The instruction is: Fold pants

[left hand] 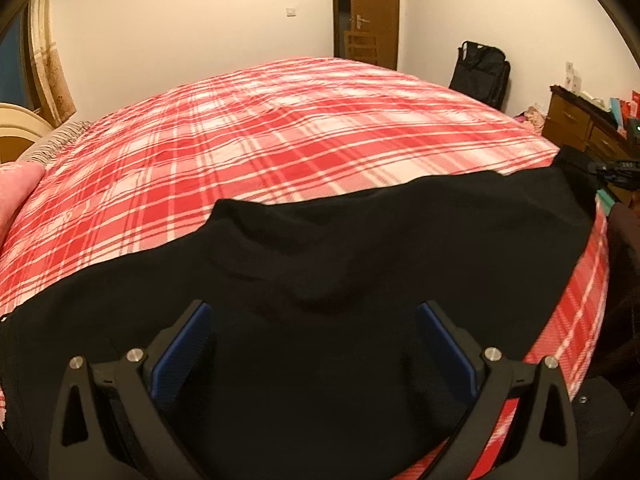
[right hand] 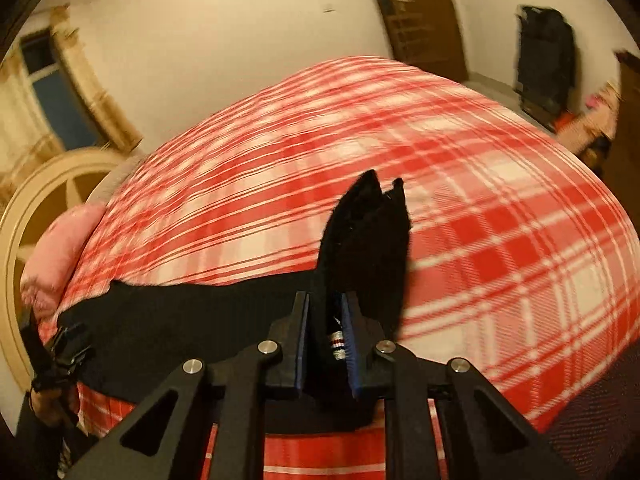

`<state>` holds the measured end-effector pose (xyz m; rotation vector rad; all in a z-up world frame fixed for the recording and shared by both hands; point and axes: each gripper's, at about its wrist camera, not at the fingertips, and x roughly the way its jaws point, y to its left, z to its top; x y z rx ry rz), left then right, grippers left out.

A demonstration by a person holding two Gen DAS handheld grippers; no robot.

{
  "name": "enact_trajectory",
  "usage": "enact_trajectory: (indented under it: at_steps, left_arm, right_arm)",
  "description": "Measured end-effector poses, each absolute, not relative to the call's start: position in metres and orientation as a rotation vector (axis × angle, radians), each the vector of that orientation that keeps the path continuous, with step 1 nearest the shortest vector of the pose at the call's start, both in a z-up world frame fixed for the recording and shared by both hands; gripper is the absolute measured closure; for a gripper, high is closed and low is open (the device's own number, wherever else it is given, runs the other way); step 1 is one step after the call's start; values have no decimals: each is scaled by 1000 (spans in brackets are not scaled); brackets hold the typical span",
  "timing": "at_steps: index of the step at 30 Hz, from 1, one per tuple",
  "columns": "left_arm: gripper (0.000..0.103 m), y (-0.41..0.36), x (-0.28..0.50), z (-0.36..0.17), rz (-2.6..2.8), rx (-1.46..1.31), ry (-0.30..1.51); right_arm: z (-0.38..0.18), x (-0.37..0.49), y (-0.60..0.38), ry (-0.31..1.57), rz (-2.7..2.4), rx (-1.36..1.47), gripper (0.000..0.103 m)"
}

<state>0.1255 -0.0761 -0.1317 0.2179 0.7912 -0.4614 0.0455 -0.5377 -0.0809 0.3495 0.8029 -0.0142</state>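
A bed [left hand: 280,132] with a red and white plaid cover fills both views, its far edge meeting a cream wall [left hand: 180,20] with a brown door [left hand: 372,8]. A pink pillow [right hand: 56,252] lies at the bed's left edge, and a black bag [left hand: 482,72] leans on the wall beyond the far right corner, next to a wooden dresser [left hand: 576,124].

The black pants [left hand: 340,280] lie spread along the near edge of the bed, reaching from the left side across to the near right corner. Most of the cloth rests flat with a few soft wrinkles.

The right gripper [right hand: 326,332] is clenched on one end of the pants; its blue pads [right hand: 349,332] press the cloth between them, and a pointed flap stands up past the tips. A striped tag shows between the pads.

The left gripper [left hand: 314,344] hangs over the pants with its jaws spread wide, holding nothing.
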Motion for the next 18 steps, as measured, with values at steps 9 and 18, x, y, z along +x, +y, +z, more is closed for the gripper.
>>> enact_trajectory:
  at_steps: [9,18]
  left_arm:
    - [0,-90,124,-128,-552,180,803]
    - [6,-156,130,-124,-683,203,812]
  right_arm:
    - [-115,78,-429,907,155,155,90]
    - [-135,78,-423,935,203,132,65]
